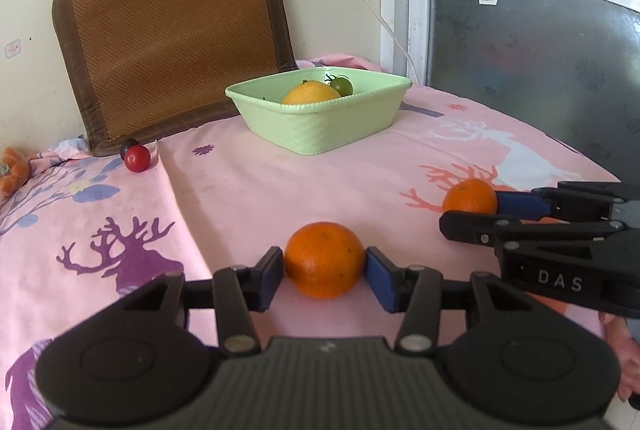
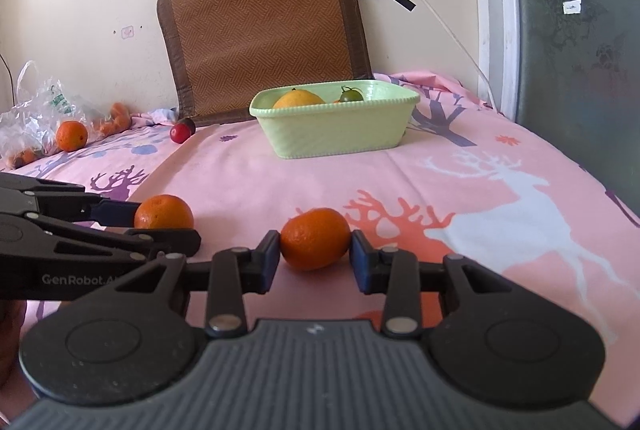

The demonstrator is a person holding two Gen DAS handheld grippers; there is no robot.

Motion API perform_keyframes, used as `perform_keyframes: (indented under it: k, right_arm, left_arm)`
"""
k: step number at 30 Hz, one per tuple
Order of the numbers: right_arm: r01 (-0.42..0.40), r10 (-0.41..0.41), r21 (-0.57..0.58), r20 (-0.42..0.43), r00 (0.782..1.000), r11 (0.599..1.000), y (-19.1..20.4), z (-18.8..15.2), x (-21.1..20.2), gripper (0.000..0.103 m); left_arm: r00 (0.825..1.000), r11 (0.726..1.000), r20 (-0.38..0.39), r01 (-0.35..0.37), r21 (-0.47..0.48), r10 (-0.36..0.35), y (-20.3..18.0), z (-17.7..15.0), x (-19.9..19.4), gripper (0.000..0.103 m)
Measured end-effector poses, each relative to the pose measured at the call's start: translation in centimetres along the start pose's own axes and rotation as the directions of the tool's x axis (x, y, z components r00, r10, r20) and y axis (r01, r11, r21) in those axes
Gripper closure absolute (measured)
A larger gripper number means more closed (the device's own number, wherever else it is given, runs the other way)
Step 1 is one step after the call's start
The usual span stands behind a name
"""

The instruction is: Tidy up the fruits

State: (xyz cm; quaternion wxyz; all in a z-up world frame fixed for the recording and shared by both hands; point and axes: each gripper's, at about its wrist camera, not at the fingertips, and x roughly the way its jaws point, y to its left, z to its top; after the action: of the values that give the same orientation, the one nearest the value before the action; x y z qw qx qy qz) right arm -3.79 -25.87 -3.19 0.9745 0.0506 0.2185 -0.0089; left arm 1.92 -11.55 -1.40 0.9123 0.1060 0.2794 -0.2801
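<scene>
My left gripper is shut on an orange that rests on the pink cloth; both blue pads touch its sides. My right gripper is shut on a smaller orange, also resting on the cloth. Each gripper shows in the other's view: the right one with its orange, the left one with its orange. A light green basket stands further back, holding a yellow-orange fruit and a green tomato; the basket also shows in the right wrist view.
A red tomato and a dark fruit lie by a brown woven mat leaning on the wall. At the far left are another orange, carrots and a plastic bag. A white cable hangs beside a glass door.
</scene>
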Motion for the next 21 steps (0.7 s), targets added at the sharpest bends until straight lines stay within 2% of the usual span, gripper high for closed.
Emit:
perform_keyframes:
  k: [4,21]
  right_arm:
    - [0.011,-0.011,-0.013,-0.002,1.000,1.000,0.12,-0.12,-0.06,0.062]
    - [0.047,-0.047,-0.050,-0.006,0.999,0.998,0.62,-0.60,-0.35,0.056]
  left_arm:
    - [1.000,1.000,-0.001,-0.002,-0.001,0.002,0.04,-0.10,-0.07,0.051]
    - [1.000,0.999,0.004,-0.001,-0.037,0.001,0.47,-0.31,-0.40,0.047]
